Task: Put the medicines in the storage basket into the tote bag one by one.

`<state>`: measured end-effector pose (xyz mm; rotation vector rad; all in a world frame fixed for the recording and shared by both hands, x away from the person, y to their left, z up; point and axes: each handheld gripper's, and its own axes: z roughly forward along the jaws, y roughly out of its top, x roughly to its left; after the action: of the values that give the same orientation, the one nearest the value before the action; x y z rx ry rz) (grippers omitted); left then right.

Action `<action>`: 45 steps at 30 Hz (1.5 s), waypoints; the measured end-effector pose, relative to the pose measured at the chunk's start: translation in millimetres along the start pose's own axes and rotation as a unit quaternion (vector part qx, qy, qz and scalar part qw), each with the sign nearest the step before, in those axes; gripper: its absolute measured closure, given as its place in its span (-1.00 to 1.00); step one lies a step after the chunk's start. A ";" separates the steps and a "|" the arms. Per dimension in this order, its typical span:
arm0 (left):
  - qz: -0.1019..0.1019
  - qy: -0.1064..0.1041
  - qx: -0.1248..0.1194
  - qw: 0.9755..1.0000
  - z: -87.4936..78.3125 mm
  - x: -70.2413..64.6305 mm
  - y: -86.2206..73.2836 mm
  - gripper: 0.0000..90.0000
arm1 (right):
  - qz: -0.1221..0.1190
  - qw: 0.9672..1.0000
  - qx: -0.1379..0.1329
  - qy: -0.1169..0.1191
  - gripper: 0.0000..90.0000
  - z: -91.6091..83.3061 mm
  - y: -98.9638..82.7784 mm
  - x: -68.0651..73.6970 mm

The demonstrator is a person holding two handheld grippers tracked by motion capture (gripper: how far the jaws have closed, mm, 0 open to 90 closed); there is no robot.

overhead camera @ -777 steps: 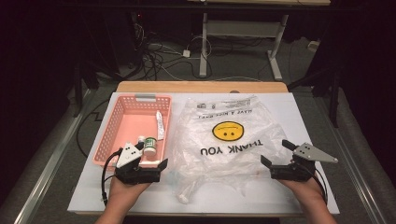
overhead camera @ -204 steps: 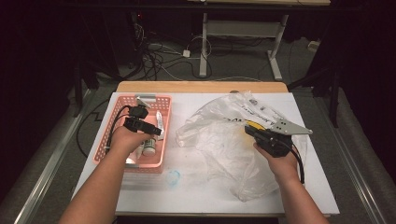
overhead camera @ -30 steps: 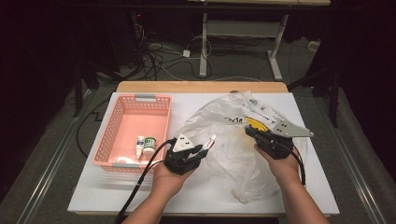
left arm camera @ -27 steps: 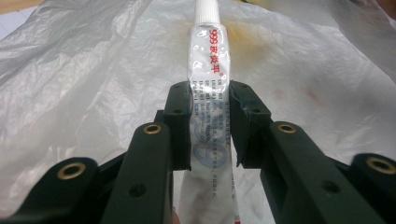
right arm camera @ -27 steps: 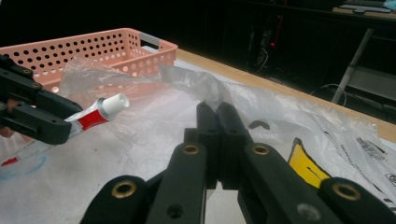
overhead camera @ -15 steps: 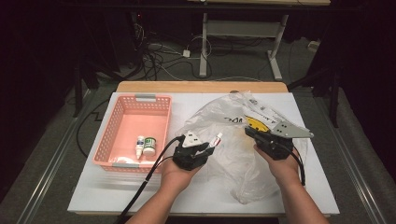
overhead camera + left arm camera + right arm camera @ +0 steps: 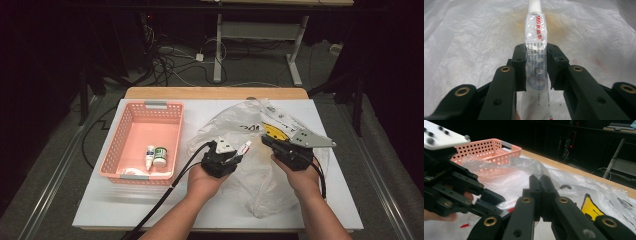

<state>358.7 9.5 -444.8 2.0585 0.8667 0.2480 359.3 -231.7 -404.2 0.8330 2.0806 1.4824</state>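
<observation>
On the tabletop (image 7: pixel 100 210) lies the plastic bag (image 7: pixel 260 185). The right gripper (image 7: pixel 540 185) is clenched on the bag's edge. The left gripper (image 7: pixel 536 58) grasps a white tube (image 7: pixel 537 42) just over the bag.

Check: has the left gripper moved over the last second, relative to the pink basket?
Yes. The left gripper, shut on the white tube, has shifted right, away from the pink basket and toward the plastic bag.

White red-lettered tube (image 7: pixel 537 50) clamped mid-body, cap toward crumpled clear plastic bag (image 7: pixel 250 135) on table.
</observation>
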 end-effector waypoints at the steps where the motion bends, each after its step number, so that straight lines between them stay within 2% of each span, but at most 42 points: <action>1: -0.001 0.000 0.000 1.000 3.3 -0.2 0.7 0.54 | 0.001 1.000 0.000 0.000 1.00 0.0 0.1 0.0; 8: -0.002 0.001 0.009 1.000 26.3 -0.4 4.5 0.54 | 0.001 1.000 -0.002 0.001 1.00 0.3 0.6 -0.1; 15: -0.014 -0.002 0.002 1.000 44.9 -0.9 8.6 0.54 | 0.001 1.000 -0.003 0.001 1.00 0.7 1.0 -1.0; 24: -0.002 0.003 0.000 1.000 66.3 -5.0 10.5 0.54 | 0.003 1.000 -0.003 -0.001 1.00 0.7 0.4 -3.3; 27: -0.004 0.006 0.001 1.000 71.7 -5.2 9.6 0.54 | 0.005 1.000 -0.002 -0.003 1.00 0.7 -0.1 -4.3; 29: -0.014 0.008 0.004 1.000 74.2 -5.0 8.7 0.54 | 0.005 1.000 -0.001 -0.003 1.00 1.0 -0.5 -5.1; 31: -0.004 0.000 0.007 1.000 77.4 -1.8 8.3 0.54 | 0.007 1.000 0.000 -0.003 1.00 1.4 -1.1 -5.8; 32: -0.019 0.010 0.008 1.000 77.2 -3.8 7.3 0.54 | 0.006 1.000 0.000 -0.004 1.00 1.5 -1.3 -6.2; 34: -0.014 0.006 0.009 1.000 77.3 -3.1 6.9 0.52 | 0.008 1.000 0.000 -0.004 1.00 1.5 -1.4 -6.4; 38: -0.004 -0.001 0.009 1.000 72.3 -4.3 8.5 0.36 | 0.008 1.000 0.000 -0.004 1.00 0.6 -1.2 -6.5; 45: -0.005 -0.036 0.005 0.999 59.9 -8.8 7.4 0.03 | 0.007 1.000 0.000 -0.003 1.00 0.0 -1.0 -6.2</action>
<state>383.6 -37.8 -474.1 2.0582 0.8349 0.1627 363.6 -236.2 -405.1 0.8535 2.0746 1.4842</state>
